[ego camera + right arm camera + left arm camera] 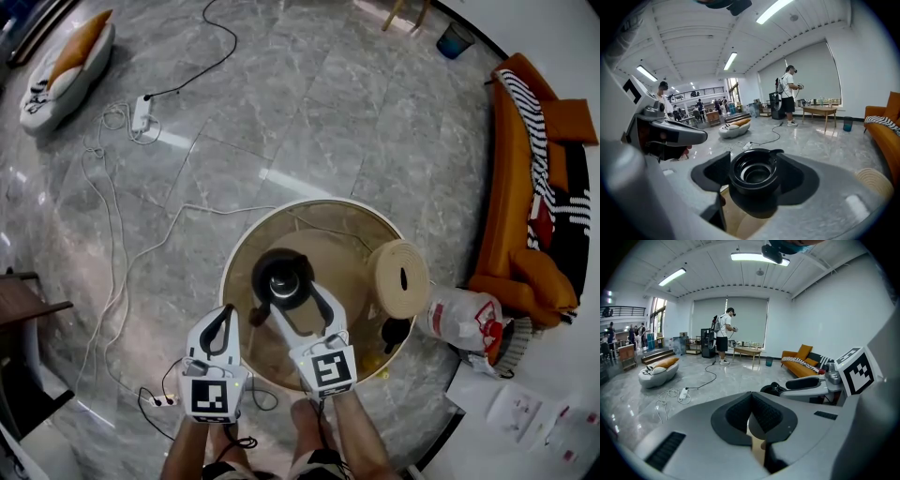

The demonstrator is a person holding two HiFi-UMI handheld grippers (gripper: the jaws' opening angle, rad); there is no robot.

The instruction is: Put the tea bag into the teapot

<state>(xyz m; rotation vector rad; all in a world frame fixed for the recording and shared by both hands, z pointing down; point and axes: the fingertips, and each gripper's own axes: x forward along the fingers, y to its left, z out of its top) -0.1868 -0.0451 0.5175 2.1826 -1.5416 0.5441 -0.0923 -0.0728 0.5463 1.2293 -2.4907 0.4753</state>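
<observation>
Right gripper (754, 174) is holding its fingers released, straddling the open teapot (283, 277) on the bench (342, 246), presumably to let the tea bag fall in. Tea bag is not showing anywhere; likely inside. Left gripper (751, 416) is idling clenched, empty.

My left gripper (226, 314) points forward and down, its 2 jaws pressed together. My right gripper (295, 300), just beside it, has its 2 jaws spread wide. My forearms (361, 441) run parallel.
</observation>
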